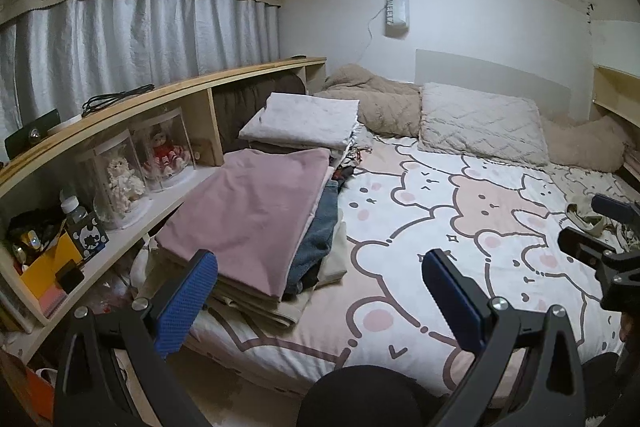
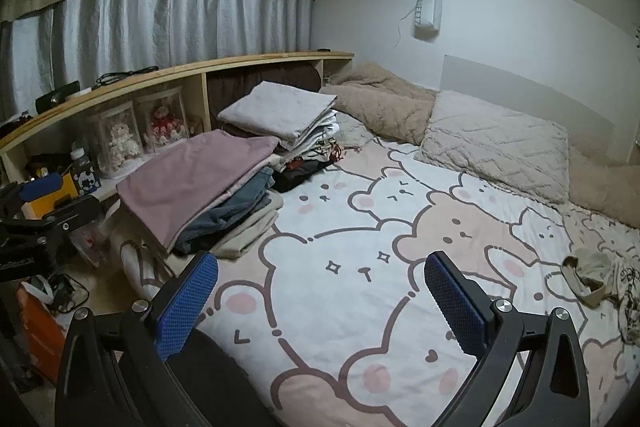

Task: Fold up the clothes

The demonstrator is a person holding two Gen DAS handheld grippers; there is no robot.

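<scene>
Two stacks of folded clothes stand on the left side of the bed. The nearer stack has a pink folded garment (image 1: pixel 256 211) (image 2: pixel 192 179) on top, with denim and beige layers under it. The farther stack is topped by a light grey folded piece (image 1: pixel 304 119) (image 2: pixel 280 107). A crumpled beige garment (image 2: pixel 596 279) (image 1: pixel 588 219) lies loose at the bed's right side. My left gripper (image 1: pixel 320 291) is open and empty, hovering over the near bed edge by the pink stack. My right gripper (image 2: pixel 320 291) is open and empty above the bear-print sheet (image 2: pixel 360 235).
A wooden shelf unit (image 1: pixel 168 95) runs along the left with doll cases (image 1: pixel 160 155), a bottle and boxes. Pillows (image 1: pixel 480 123) and a tan blanket (image 1: pixel 380 99) lie at the bed's head. An orange box (image 2: pixel 38 335) sits on the floor at left.
</scene>
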